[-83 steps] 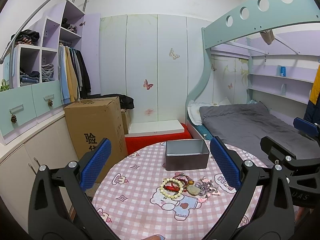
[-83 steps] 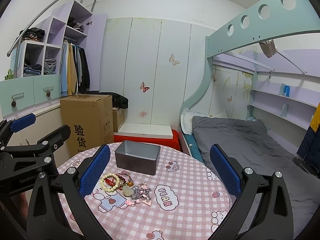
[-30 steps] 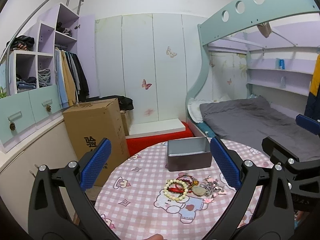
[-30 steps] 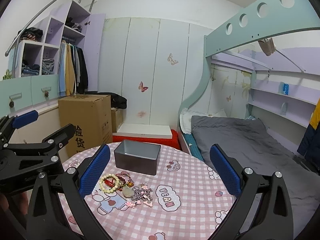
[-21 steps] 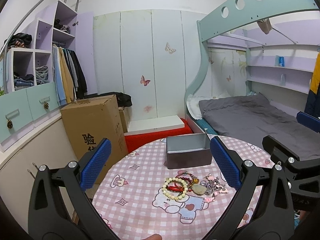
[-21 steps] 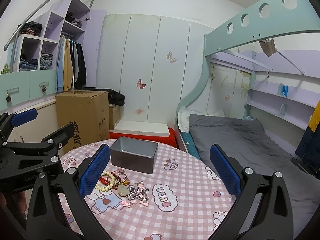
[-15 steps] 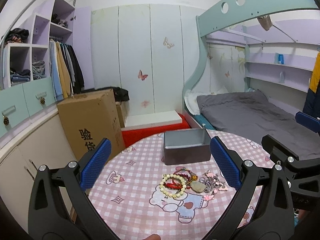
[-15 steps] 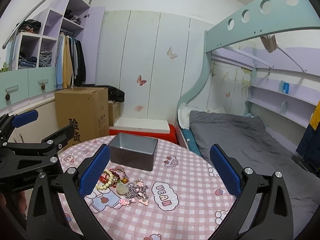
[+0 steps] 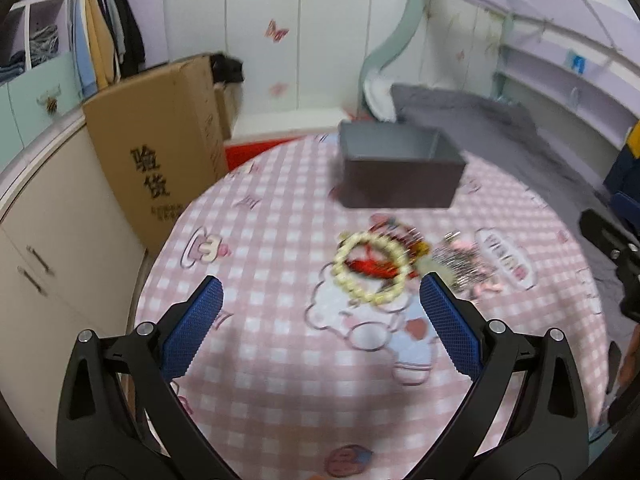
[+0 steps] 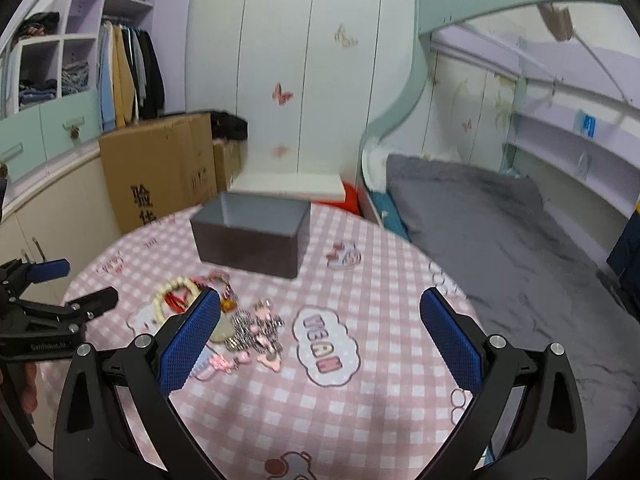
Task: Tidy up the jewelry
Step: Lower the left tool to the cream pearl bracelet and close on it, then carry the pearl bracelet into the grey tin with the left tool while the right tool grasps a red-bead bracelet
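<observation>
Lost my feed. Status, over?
Both claws open, empty: left, right. Jewelry pile on tablecloth, grey box behind it. Path clear.

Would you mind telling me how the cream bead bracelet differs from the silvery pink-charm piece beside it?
The cream bead bracelet forms one open ring of round beads; the silvery pink-charm piece lies bunched in a tangle. The bracelet is plain cream, the other metallic with pink. Both lie loose on the checked tablecloth, outside the grey box.

Surface: round table (image 9: pixel 280 380), pink checked cloth.
Upper centre: open grey box (image 9: pixel 400 172).
Centre: cream bead bracelet (image 9: pixel 372 272), jewelry pile (image 10: pixel 252 328) just right.
</observation>
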Available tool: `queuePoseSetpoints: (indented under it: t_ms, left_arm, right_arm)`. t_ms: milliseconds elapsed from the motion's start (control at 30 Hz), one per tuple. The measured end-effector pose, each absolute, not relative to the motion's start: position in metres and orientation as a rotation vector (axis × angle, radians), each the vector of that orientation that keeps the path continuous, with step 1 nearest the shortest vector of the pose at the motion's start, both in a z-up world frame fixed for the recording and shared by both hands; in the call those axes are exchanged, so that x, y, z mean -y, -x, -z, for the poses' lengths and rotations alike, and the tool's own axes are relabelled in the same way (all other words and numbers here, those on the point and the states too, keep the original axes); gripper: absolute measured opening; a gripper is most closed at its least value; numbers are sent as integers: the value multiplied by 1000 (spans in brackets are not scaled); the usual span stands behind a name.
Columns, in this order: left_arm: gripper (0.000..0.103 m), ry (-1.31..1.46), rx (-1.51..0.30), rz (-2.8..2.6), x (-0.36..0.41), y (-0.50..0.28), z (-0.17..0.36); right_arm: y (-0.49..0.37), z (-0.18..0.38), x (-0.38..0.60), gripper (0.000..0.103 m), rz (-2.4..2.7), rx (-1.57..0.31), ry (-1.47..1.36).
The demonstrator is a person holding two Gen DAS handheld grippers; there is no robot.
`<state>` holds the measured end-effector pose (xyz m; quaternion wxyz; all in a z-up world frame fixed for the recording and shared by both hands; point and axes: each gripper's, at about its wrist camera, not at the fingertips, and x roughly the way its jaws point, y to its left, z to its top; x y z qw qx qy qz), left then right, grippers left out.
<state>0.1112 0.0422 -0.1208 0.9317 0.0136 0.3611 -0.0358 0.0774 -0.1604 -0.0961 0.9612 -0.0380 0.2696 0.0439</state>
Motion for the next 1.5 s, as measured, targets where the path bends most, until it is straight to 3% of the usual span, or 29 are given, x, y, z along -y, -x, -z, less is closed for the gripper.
queuePoseSetpoints:
  t_ms: [167, 267, 433, 600, 700, 767, 833, 1200, 1367, 1500]
  left_arm:
    - [96, 1, -800, 90, -47, -132, 137]
    - [91, 16, -842, 101, -44, -148, 148]
    - [71, 2, -920, 96, -40, -167, 169]
    - [63, 22, -945, 125, -43, -175, 177]
    - [29, -16, -926, 123, -41, -178, 181]
    - [24, -31, -918, 127, -41, -179, 181]
    - [10, 1, -920, 143, -46, -180, 180]
    - [9, 147, -865, 193, -87, -162, 162]
    - [9, 161, -823, 208, -95, -154, 147]
    - [9, 168, -813, 218, -103, -155, 146]
  right_arm:
    - [-91, 114, 162, 96, -111, -622, 64]
    - [-98, 123, 161, 96, -124, -659, 65]
    - [-108, 134, 161, 96, -135, -701, 61]
    - [-115, 135, 159, 96, -152, -712, 64]
    - [-120, 136, 154, 96, -164, -716, 72]
    - [-121, 135, 151, 96, -175, -716, 75]
    - [-123, 134, 148, 96, -186, -716, 79]
    - [-148, 125, 109, 92, -312, -710, 115]
    - [-164, 127, 78, 63, -400, -744, 145]
    - [-182, 139, 67, 51, -389, -801, 177]
